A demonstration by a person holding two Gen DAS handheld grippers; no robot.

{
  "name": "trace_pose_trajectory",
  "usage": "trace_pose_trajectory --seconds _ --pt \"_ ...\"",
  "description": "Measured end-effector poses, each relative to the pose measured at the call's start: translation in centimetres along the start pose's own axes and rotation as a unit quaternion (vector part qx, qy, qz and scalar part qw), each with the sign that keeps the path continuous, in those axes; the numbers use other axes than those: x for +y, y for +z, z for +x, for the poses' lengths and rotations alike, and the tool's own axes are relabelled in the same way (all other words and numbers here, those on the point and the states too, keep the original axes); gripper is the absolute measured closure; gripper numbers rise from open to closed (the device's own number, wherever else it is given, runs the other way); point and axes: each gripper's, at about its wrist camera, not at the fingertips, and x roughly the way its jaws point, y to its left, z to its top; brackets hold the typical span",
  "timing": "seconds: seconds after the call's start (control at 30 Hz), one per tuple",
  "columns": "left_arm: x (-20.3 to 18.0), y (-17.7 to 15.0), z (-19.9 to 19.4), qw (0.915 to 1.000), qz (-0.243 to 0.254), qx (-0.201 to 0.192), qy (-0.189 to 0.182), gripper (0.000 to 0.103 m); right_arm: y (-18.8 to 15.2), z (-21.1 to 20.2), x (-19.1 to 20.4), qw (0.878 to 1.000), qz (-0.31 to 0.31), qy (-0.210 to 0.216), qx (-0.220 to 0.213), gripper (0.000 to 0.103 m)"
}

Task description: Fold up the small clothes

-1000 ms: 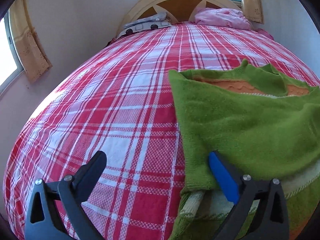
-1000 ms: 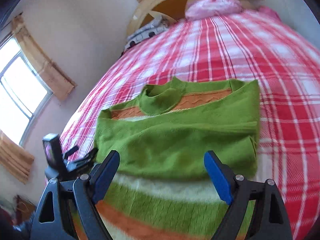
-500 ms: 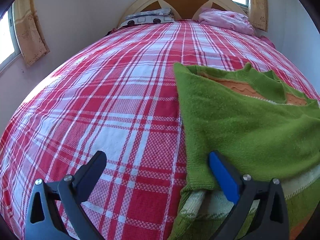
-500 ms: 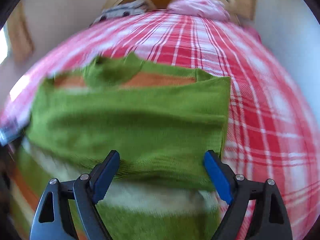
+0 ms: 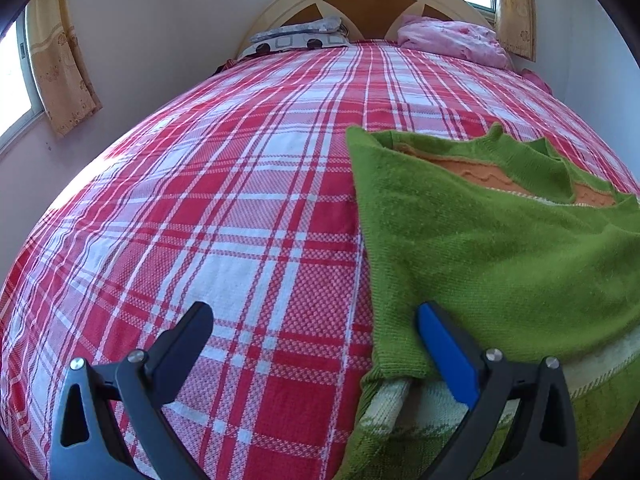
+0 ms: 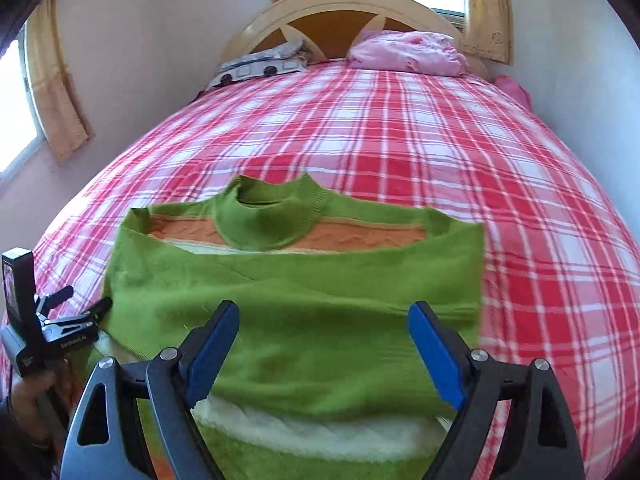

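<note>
A small green sweater (image 6: 304, 304) with orange and white stripes lies flat on the red plaid bed, its sleeves folded across the chest and its collar toward the headboard. My right gripper (image 6: 324, 344) is open and empty, just above the sweater's middle near the white stripe. In the left wrist view the sweater (image 5: 500, 256) fills the right side. My left gripper (image 5: 316, 348) is open and empty at the sweater's left edge, its blue-padded finger (image 5: 444, 352) over the folded sleeve edge. The left gripper also shows in the right wrist view (image 6: 64, 320).
The red and white plaid bedspread (image 5: 224, 208) covers the whole bed. A patterned pillow (image 6: 260, 66) and a pink bundle (image 6: 408, 52) lie by the headboard (image 6: 340, 8). Walls and curtained windows stand to the left and behind.
My right gripper has swung from the left to face the sweater squarely, centred over it. My left gripper has stayed at the sweater's left edge, tilting only slightly.
</note>
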Motion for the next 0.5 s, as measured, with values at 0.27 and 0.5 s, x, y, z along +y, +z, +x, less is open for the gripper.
trace_pose_trajectory --seconds 0.27,0.5 --pt "0.5 0.0 0.1 0.9998 -0.011 0.004 -0.017 0.000 -4.7 1.4 -0.3 0.997 -0.025 -0.060 0.050 0.017" --pt "0.3 0.0 -0.2 0.9998 -0.001 0.001 -0.019 0.000 -5.0 1.5 -0.4 0.996 -0.026 -0.067 0.050 0.016"
